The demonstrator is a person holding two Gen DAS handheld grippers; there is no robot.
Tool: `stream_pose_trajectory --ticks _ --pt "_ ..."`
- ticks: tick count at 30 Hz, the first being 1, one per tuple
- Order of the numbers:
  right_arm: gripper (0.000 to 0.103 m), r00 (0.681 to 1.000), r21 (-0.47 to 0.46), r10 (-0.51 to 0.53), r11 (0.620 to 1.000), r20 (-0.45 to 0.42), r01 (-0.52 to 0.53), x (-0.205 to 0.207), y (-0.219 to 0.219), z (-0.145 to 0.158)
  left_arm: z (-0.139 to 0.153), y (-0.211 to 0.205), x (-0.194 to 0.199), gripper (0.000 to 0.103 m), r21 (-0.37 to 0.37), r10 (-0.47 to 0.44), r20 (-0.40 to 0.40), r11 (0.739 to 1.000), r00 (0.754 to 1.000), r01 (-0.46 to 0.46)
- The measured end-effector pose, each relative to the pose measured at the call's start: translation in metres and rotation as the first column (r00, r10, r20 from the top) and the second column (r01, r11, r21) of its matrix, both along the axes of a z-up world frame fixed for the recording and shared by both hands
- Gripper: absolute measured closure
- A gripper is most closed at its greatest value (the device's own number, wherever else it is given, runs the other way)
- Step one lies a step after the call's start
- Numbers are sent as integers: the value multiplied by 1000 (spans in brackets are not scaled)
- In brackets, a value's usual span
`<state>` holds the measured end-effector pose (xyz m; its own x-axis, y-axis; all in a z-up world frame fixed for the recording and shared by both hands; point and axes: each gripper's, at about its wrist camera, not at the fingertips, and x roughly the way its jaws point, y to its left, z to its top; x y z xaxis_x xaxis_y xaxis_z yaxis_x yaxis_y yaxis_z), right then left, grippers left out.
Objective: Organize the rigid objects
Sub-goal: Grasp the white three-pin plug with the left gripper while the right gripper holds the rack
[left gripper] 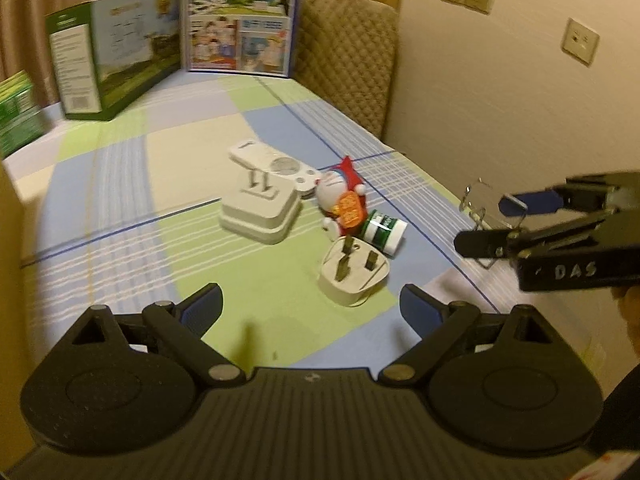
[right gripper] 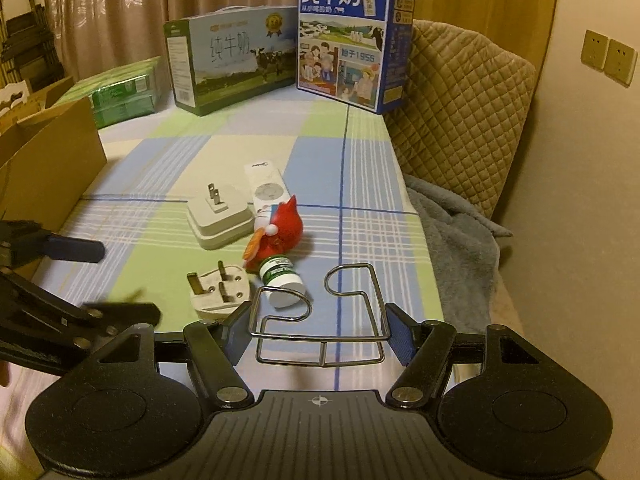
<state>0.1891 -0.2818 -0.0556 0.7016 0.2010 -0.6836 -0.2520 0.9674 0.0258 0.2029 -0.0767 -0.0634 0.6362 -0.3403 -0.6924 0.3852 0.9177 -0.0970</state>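
Note:
My right gripper (right gripper: 320, 332) is shut on a chrome wire rack (right gripper: 320, 337), held just above the plaid sheet (right gripper: 360, 184); both blue pads press its sides. Beyond it lie a green-and-white bottle (right gripper: 280, 280), a white three-pin plug (right gripper: 220, 290), a red-clad cartoon toy (right gripper: 276, 240), a white square charger (right gripper: 220, 220) and a white remote (right gripper: 266, 192). My left gripper (left gripper: 312, 308) is open and empty, hovering just short of the three-pin plug (left gripper: 354, 276). In the left wrist view the right gripper (left gripper: 480, 222) comes in from the right with the wire rack (left gripper: 478, 213).
A green milk carton (right gripper: 228, 68) and a blue milk carton (right gripper: 352, 40) stand at the far end. A green pack (right gripper: 120, 92) and a cardboard box (right gripper: 52, 160) are at the left. A quilted cushion (right gripper: 460, 120) and a grey blanket (right gripper: 452, 232) border the right.

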Motion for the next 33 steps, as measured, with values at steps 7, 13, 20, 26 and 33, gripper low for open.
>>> stream_pose_trajectory --ticks 7,13,20,26,33 --pt "38 999 33 -36 999 6 36 5 -8 -1 -18 -23 17 17 48 -129 15 991 992 128" --pt "38 999 54 -53 997 2 53 7 -12 -4 -30 -38 33 28 79 -186 16 980 982 185" --pt "38 997 82 -79 994 1 79 9 -15 -6 -36 -54 44 39 113 -241 14 965 970 238" --pt "38 995 90 -95 992 9 94 9 -17 -5 -40 -59 47 57 139 -247 4 960 969 244" --pt "38 996 100 -89 991 6 88 9 -16 -4 -37 -48 33 58 131 -197 -32 971 980 200"
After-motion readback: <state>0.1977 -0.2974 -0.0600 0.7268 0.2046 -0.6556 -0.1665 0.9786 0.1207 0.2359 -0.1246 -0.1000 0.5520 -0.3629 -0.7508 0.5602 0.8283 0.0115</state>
